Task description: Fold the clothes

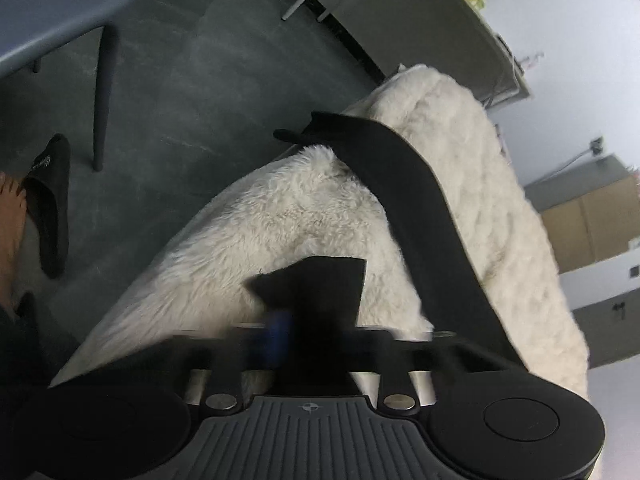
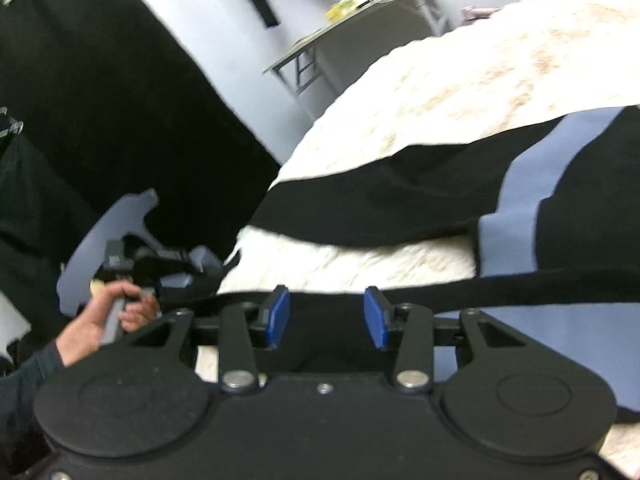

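Note:
A black garment with a blue-grey stripe [image 2: 528, 184] lies spread on a white fluffy blanket [image 2: 460, 80]. In the left wrist view one long black strip of it [image 1: 420, 208] crosses the blanket [image 1: 280, 216] toward the far corner. My left gripper [image 1: 296, 320] is blurred and shut on a black corner of the garment [image 1: 320, 280] that sticks up from between its fingers. My right gripper [image 2: 326, 316] stands open low over the garment's near black edge [image 2: 520, 292]. Its blue pads [image 2: 276, 316] are apart, with dark cloth lying between them. A hand [image 2: 100, 324] holds the left gripper at the blanket's left corner.
Dark floor [image 1: 200, 100] lies beyond the blanket's left edge. A grey chair [image 1: 60, 12], a black slipper [image 1: 48, 204] and a bare foot [image 1: 10, 216] are on it. Cardboard boxes [image 1: 592, 220] stand at the right wall. A grey metal table [image 2: 360, 12] stands behind the blanket.

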A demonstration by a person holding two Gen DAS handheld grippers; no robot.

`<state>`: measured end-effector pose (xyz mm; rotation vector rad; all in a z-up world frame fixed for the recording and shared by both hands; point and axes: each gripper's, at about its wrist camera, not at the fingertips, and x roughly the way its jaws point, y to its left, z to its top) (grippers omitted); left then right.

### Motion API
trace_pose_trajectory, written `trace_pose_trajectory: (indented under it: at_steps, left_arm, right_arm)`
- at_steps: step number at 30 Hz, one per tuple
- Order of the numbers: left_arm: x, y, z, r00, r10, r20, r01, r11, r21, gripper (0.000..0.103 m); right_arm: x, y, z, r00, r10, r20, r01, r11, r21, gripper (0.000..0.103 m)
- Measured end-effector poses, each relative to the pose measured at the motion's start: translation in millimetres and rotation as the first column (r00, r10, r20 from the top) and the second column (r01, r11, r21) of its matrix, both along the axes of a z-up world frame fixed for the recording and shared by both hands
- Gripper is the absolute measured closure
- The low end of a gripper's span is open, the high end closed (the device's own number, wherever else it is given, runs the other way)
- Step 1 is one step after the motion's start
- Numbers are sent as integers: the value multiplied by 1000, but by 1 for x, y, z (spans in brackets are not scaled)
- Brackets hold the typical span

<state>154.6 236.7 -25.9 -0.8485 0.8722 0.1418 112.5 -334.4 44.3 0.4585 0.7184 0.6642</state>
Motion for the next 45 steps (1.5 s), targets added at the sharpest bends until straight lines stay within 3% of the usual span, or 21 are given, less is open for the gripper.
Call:
trace_pose_trajectory:
  at_steps: [3, 4, 5, 6, 7, 10, 13, 17, 20, 23, 25, 27, 29, 31, 34, 36, 37, 39, 43, 45]
  left_arm:
    - [-7, 7, 40, 977, -10, 213, 11, 1000, -3, 99]
    - [-10, 9, 44, 970, -9, 243, 10, 1000, -3, 99]
    - [-29, 21, 67, 930, 8, 366, -7, 1000, -3, 99]
    - [-45, 31, 81, 908, 26, 418, -34, 999, 11, 99]
    - [-49, 34, 84, 905, 33, 425, -44, 999, 17, 99]
    - [-75, 60, 86, 926, 69, 372, -113, 989, 98, 99]
    - [-92, 77, 60, 963, 107, 248, -145, 980, 138, 99]
    - [-105, 87, 25, 978, 175, 110, -187, 976, 108, 98]
    - [-105, 80, 20, 978, 183, 103, -194, 973, 122, 98]
    - [-104, 80, 27, 978, 172, 117, -186, 974, 127, 99]
    - [-99, 81, 28, 979, 165, 122, -180, 975, 127, 99]
    - [-90, 80, 27, 979, 160, 130, -176, 977, 122, 99]
    - [-87, 80, 25, 979, 152, 135, -168, 979, 119, 99]
    - [-84, 81, 25, 980, 143, 138, -159, 980, 118, 98]
    - [-81, 77, 25, 980, 146, 135, -161, 981, 111, 98]
    - [-81, 76, 25, 978, 163, 134, -176, 980, 95, 99]
    - [-81, 77, 24, 977, 165, 134, -178, 980, 92, 99]
    - [-79, 77, 30, 976, 154, 154, -169, 981, 90, 99]
    - [-85, 82, 40, 976, 127, 176, -148, 983, 108, 98]
    - [-93, 84, 39, 982, 103, 157, -123, 984, 126, 98]
  right_arm:
    - [12, 2, -7, 999, -44, 4, 44, 998, 34, 62]
    - [18, 4, -14, 999, -53, 5, 53, 998, 39, 62]
    - [20, 3, -17, 998, -68, 6, 68, 997, 45, 61]
    - [21, 2, -19, 997, -77, 7, 77, 996, 44, 61]
    - [23, 3, -24, 996, -87, 7, 86, 995, 42, 60]
    - [29, 3, -33, 995, -100, -8, 100, 995, 30, 59]
    - [31, 6, -39, 995, -95, -3, 95, 995, -12, 59]
    - [31, 3, -39, 991, -132, 14, 133, 989, -61, 59]
    - [32, -12, -29, 978, -202, 46, 205, 976, -75, 59]
    - [41, -27, -19, 977, -204, 57, 210, 971, -114, 59]
    - [49, -33, -12, 985, -165, 58, 173, 966, -191, 59]
    - [60, -40, 0, 998, -42, 44, 53, 954, -295, 59]
    - [65, -40, 7, 994, 108, 28, -88, 915, -394, 58]
    - [74, -38, 6, 971, 238, -19, -215, 836, -504, 58]
    - [90, -36, -7, 941, 311, -137, -331, 753, -569, 61]
    - [95, -36, -16, 915, 341, -214, -401, 730, -553, 92]
    - [92, -34, -18, 904, 358, -232, -425, 710, -562, 101]
    - [74, -31, -15, 866, 430, -255, -495, 666, -559, 102]
    - [20, -37, -4, 822, 506, -260, -562, 648, -515, 101]
    - [-5, -38, -13, 802, 515, -301, -592, 621, -514, 95]
